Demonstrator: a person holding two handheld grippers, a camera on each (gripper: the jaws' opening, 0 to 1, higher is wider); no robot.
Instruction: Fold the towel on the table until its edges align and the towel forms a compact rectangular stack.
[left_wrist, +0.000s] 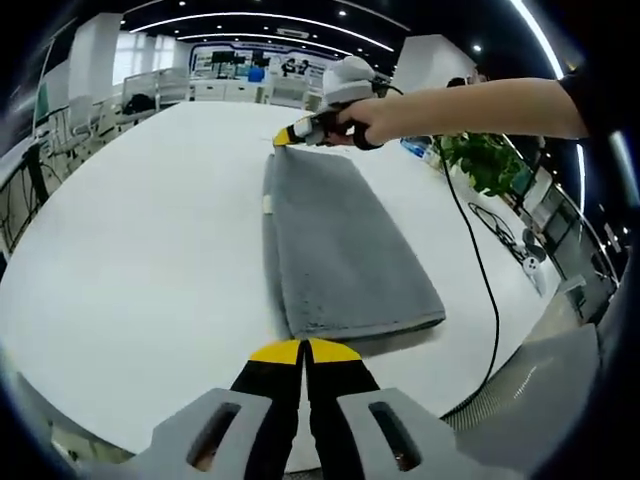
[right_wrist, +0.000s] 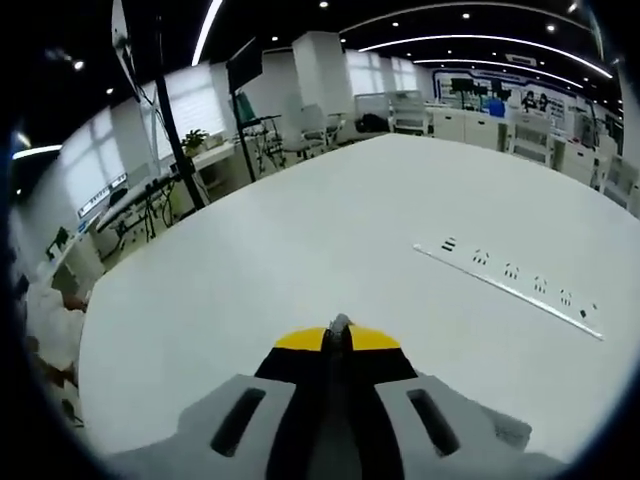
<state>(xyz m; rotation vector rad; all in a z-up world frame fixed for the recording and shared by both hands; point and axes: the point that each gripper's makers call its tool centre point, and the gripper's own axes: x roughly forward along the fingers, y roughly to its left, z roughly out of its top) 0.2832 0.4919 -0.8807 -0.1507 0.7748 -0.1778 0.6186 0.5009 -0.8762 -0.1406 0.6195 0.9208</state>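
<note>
A grey towel (left_wrist: 345, 240) lies folded into a long strip on the white table (left_wrist: 150, 260), running away from me in the left gripper view. My left gripper (left_wrist: 303, 350) has its yellow-tipped jaws shut right at the towel's near left corner; I cannot tell whether cloth is caught between them. At the towel's far left corner a person's hand holds my right gripper (left_wrist: 284, 137). In the right gripper view that gripper (right_wrist: 339, 335) is shut, with a small tuft of grey towel (right_wrist: 340, 322) poking up between its tips.
A black cable (left_wrist: 481, 270) trails from the right gripper over the table's right edge. A potted plant (left_wrist: 485, 160) stands beyond that edge. A strip of sockets (right_wrist: 510, 272) is set into the tabletop. Desks and chairs ring the room.
</note>
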